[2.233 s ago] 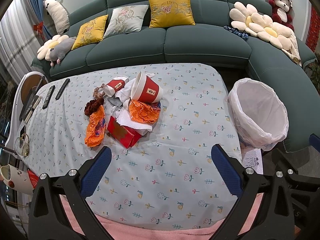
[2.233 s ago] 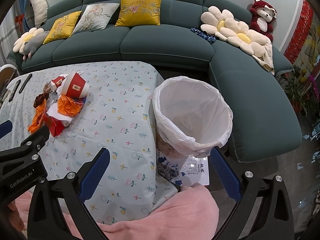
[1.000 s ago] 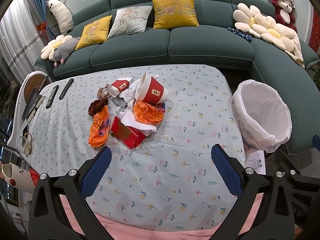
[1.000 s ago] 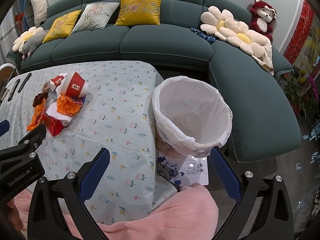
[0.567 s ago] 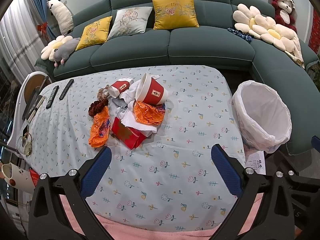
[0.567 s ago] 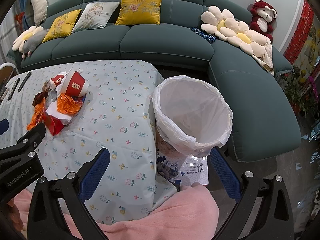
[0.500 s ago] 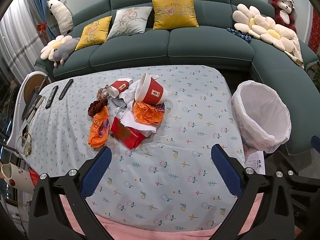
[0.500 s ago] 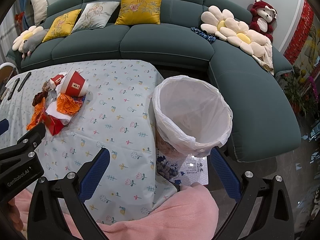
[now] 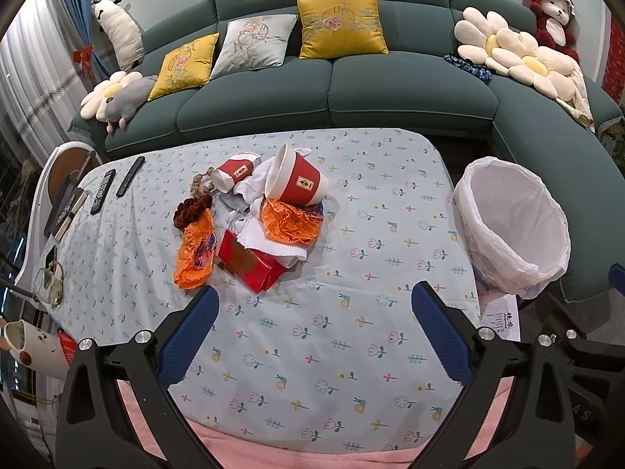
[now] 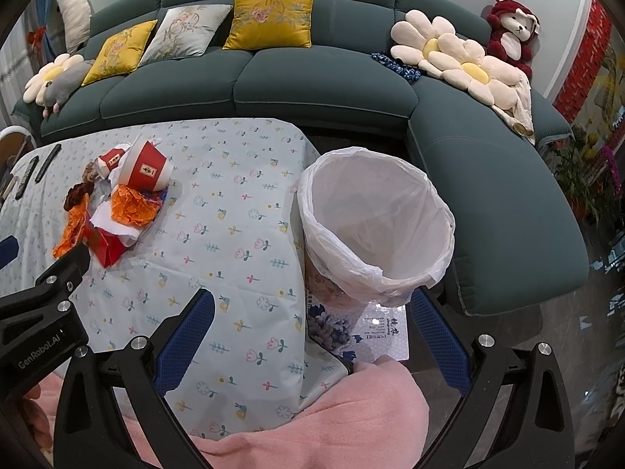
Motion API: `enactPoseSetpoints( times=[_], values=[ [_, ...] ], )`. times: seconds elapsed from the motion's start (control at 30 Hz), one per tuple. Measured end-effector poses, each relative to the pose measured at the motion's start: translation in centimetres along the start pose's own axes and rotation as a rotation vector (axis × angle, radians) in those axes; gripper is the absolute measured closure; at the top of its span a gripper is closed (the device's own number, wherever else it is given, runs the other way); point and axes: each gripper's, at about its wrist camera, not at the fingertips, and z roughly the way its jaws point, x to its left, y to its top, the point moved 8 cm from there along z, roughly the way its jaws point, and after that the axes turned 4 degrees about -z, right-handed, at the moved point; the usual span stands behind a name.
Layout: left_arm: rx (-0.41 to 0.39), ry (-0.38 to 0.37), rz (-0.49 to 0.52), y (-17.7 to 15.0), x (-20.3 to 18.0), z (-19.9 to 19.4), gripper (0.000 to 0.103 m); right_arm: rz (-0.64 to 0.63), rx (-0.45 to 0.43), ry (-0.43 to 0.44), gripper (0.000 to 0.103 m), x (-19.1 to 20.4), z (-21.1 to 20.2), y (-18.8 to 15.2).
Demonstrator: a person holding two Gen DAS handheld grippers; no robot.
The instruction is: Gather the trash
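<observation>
A pile of trash lies on the flowered tablecloth (image 9: 351, 351): a big red paper bucket (image 9: 297, 179) on its side, a small red cup (image 9: 232, 174), crumpled orange wrappers (image 9: 291, 221), white tissues (image 9: 269, 242) and a red box (image 9: 248, 262). A bin lined with a white bag (image 9: 511, 230) stands by the table's right edge; in the right wrist view the bin (image 10: 375, 230) is just ahead. My left gripper (image 9: 314, 336) is open and empty, short of the pile. My right gripper (image 10: 308, 340) is open and empty over the table's right corner.
A dark red scrunchie (image 9: 191, 211) and a beige one (image 9: 201, 185) lie left of the pile. Two remotes (image 9: 117, 183) lie at the far left. A green sofa (image 9: 336, 90) with cushions runs behind and along the right. A mug (image 9: 33, 346) stands at the lower left.
Both views have barely shifted; the pile and the bin sit where they were. Both grippers stay open and empty.
</observation>
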Motion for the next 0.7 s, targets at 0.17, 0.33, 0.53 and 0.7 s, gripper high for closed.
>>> enactPoseSetpoints(
  times=[0.17,0.33,0.53,0.7],
  values=[
    [-0.003,0.003,0.003,0.1,0.0,-0.1,0.010,0.015,-0.006,-0.003,0.007,-0.1,-0.2,0.2],
    [-0.007,0.000,0.004,0.2,-0.1,0.0,0.011,0.036,-0.005,0.000,0.007,-0.4,-0.3,0.4],
    [0.006,-0.025,-0.001,0.2,0.0,0.2,0.011,0.057,-0.032,-0.031,0.007,-0.9,-0.6,0.8],
    [0.015,-0.036,-0.018,0.3,0.6,0.7,0.011,0.077,-0.067,-0.062,0.007,-1.1,-1.0,1.4]
  ],
)
